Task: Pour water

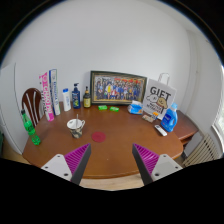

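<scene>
My gripper point(112, 163) is open and empty, its two fingers with magenta pads point(72, 158) spread wide above the near edge of a round wooden table point(120, 145). A small glass cup point(75, 126) stands on the table beyond the left finger. A red round coaster point(98, 136) lies just right of the cup. Several bottles stand at the table's far left: a white one point(66, 100), a blue one point(75, 97) and a dark one point(86, 97). A green bottle point(31, 132) stands at the table's left edge.
A framed group photo point(117, 88) leans against the wall at the back. A "GIFT" bag point(158, 100) and a blue object point(169, 118) stand at the right. A wooden chair point(33, 103) is at the left. A radiator point(200, 150) is at the right.
</scene>
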Demonstrator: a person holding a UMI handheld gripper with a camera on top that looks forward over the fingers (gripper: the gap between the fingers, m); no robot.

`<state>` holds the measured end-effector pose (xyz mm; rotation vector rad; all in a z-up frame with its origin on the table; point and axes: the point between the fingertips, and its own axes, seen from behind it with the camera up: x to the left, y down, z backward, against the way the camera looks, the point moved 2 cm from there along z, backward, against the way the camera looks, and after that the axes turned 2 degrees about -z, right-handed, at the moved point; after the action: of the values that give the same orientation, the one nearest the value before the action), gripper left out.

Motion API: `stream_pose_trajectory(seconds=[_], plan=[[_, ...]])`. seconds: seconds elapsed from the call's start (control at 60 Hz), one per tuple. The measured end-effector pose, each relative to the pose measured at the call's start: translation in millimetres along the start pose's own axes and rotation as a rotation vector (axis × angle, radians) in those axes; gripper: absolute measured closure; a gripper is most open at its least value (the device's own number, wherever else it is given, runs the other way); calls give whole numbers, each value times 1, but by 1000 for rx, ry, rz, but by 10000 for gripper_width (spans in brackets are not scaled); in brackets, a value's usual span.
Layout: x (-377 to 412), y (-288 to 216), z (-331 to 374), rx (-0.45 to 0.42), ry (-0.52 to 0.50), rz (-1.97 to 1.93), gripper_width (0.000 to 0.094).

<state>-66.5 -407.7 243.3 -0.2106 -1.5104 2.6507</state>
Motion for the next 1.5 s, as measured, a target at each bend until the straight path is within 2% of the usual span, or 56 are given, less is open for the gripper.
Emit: stream_pose_trajectory(seconds=[0.133, 0.283, 0.617, 0.85, 1.033, 1.133, 1.217, 1.317, 1.35, 1.417, 1.5], plan=[[13, 3, 0, 10, 12, 18, 81], [67, 10, 2, 20, -4, 27, 81], [278, 50, 6, 27, -203, 59, 77], [419, 45, -31, -76, -309, 43, 80], [482, 28, -93, -174, -309, 8, 77], [493, 28, -126, -185, -272, -7, 94], [497, 32, -146, -177, -255, -30, 188], [491, 33, -159, -203, -231, -22, 409], [493, 33, -159, -210, -243, -22, 419], [497, 31, -160, -215, -277, -19, 532], [491, 27, -157, -235, -263, -17, 599]])
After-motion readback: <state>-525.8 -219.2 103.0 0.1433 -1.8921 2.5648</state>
